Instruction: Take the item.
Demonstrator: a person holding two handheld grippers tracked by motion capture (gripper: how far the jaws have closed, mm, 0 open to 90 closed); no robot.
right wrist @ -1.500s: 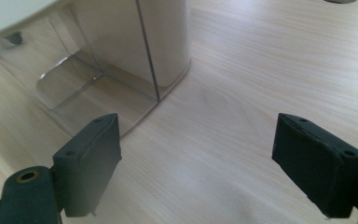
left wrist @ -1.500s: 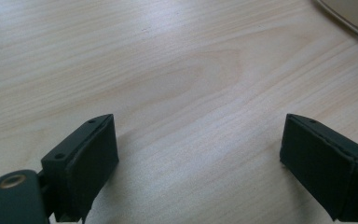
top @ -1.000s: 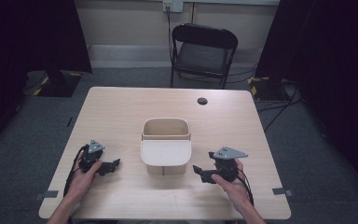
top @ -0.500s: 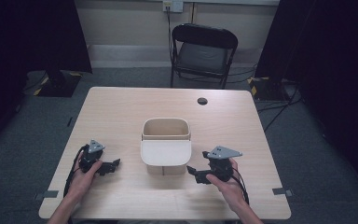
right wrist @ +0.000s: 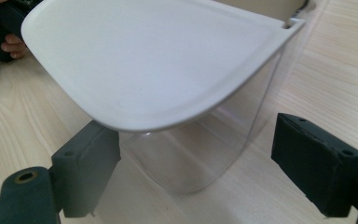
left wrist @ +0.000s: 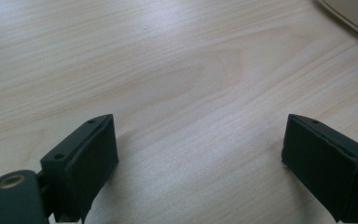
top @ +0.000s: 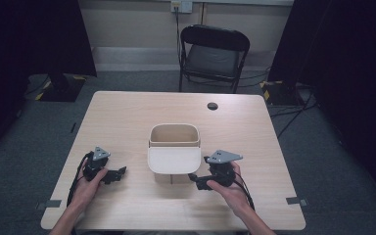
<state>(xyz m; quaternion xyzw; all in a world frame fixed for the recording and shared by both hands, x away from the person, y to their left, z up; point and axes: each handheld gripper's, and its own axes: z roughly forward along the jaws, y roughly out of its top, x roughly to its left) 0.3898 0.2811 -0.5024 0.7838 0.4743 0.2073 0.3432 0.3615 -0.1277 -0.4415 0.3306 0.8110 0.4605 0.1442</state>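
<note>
A pale wooden table [top: 127, 117] is seen from above, with a clear container [top: 174, 161] standing near its middle. The container has see-through walls and a white hinged lid [top: 174, 159] swung open toward the person, its flat face tilted over the near side.

The right gripper [top: 200, 182] is held low over the table just beside the container's near right corner, with its jaws pointed at the container. In the right gripper view [right wrist: 196, 175] the jaws are spread wide and nothing is pinched. The rounded clear wall of the container [right wrist: 200, 144] is seen straight ahead, between the two jaws but beyond their tips, not touched by either. The white lid [right wrist: 154, 60] hangs above and ahead of the jaws, its curved edge reaching down just over the left jaw.

The left gripper [top: 119, 174] is held well apart from the container, on its other side. In the left gripper view [left wrist: 200, 168] its jaws are also spread wide, with bare table [left wrist: 177, 84] between and ahead of them. A pale edge of the container [left wrist: 354, 14] is glimpsed far beyond the right jaw.
</note>
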